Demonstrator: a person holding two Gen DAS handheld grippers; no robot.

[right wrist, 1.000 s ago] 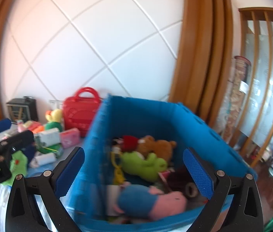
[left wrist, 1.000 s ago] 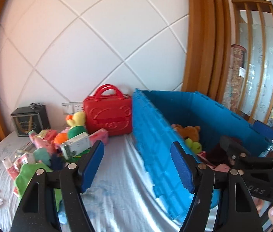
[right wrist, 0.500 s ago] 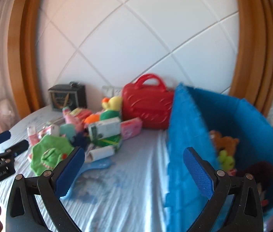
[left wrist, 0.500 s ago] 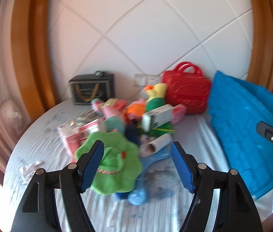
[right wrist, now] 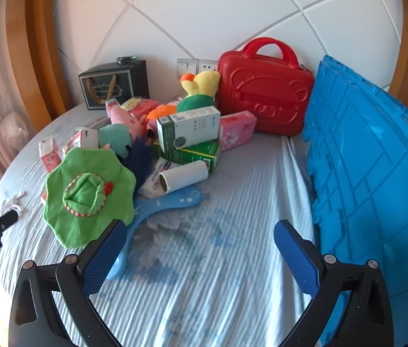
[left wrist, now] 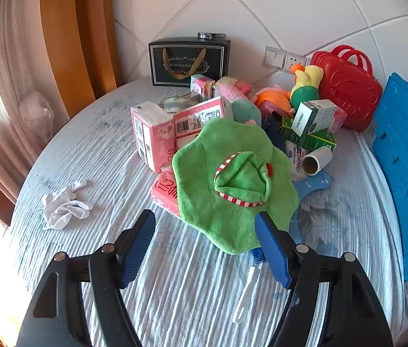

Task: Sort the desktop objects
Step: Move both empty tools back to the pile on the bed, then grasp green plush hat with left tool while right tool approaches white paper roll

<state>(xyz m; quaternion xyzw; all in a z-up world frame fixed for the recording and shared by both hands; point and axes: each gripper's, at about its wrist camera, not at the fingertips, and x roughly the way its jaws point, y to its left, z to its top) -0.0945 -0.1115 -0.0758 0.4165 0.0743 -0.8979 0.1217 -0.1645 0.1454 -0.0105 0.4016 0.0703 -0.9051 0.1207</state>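
- My left gripper (left wrist: 204,248) fingers wide apart, empty — just beside green hat (left wrist: 233,185) on the counter (left wrist: 88,159).
- My right gripper (right wrist: 199,256) fingers wide, empty — near blue crate (right wrist: 377,179).

Your left gripper (left wrist: 205,247) and right gripper (right wrist: 199,256) match: black plastic arms with silver screws at the joints, each finger faced with a ribbed blue pad (left wrist: 139,248).

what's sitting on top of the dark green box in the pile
A white and green carton lies tilted across the dark green box. A paper roll leans against the box's front. Anything beneath the box is covered.
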